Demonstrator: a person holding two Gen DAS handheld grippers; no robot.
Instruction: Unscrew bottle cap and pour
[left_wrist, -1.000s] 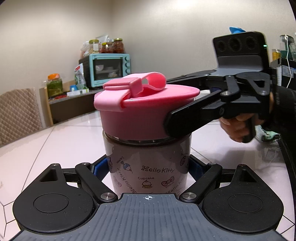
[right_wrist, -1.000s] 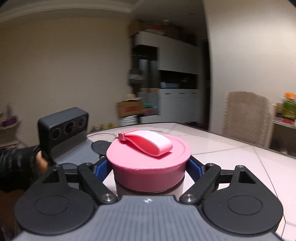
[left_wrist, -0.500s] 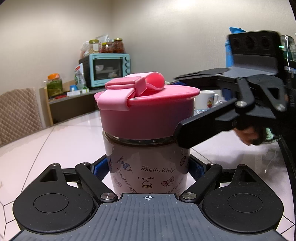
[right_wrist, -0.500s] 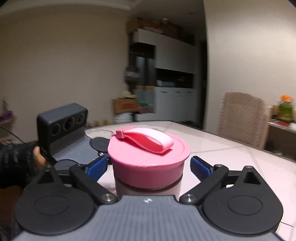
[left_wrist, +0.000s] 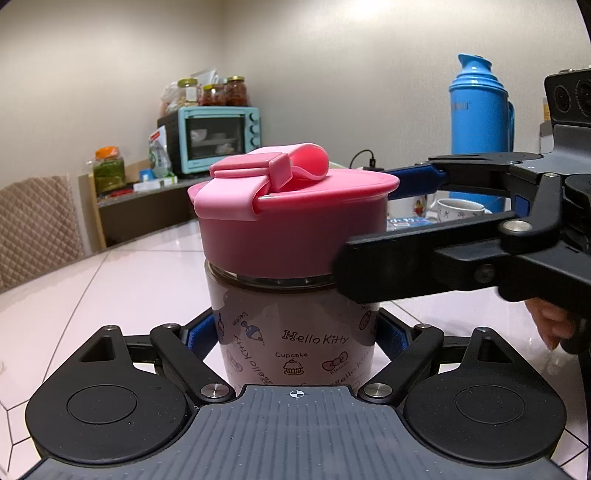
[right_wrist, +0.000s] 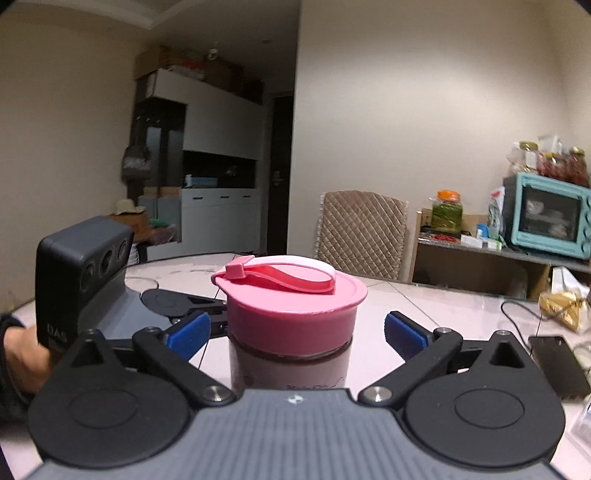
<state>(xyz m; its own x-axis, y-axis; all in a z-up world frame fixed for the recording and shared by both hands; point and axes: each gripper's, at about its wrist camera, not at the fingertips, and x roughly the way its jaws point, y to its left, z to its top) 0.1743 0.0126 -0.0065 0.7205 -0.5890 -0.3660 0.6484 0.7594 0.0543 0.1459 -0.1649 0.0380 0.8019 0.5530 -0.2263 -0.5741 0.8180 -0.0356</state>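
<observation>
A squat glass bottle printed with Hello Kitty cartoons (left_wrist: 291, 332) stands upright on the glossy white tiled table (left_wrist: 110, 280), clamped low on its body between the blue-padded fingers of the left gripper (left_wrist: 295, 338), which holds it steady. Its wide pink plastic screw cap (right_wrist: 291, 314), with a flat pink carrying strap (right_wrist: 284, 275) folded across the top, remains seated on the neck. The right gripper (right_wrist: 295, 328) straddles the cap at cap height with its blue pads (right_wrist: 188, 332) spread apart, a clear gap on either side, so it grips nothing. The step in hand appears to be a regrasp between twists of unscrewing; how loose the cap is cannot be judged. The next move likely calls for the right pads to close squarely on the cap's side wall and turn while the left keeps the body from rotating. Beyond the left gripper, a white printed mug (left_wrist: 460, 208) stands on the table, a plausible vessel for pouring, beside a tall blue thermos flask (left_wrist: 480, 99).
</observation>
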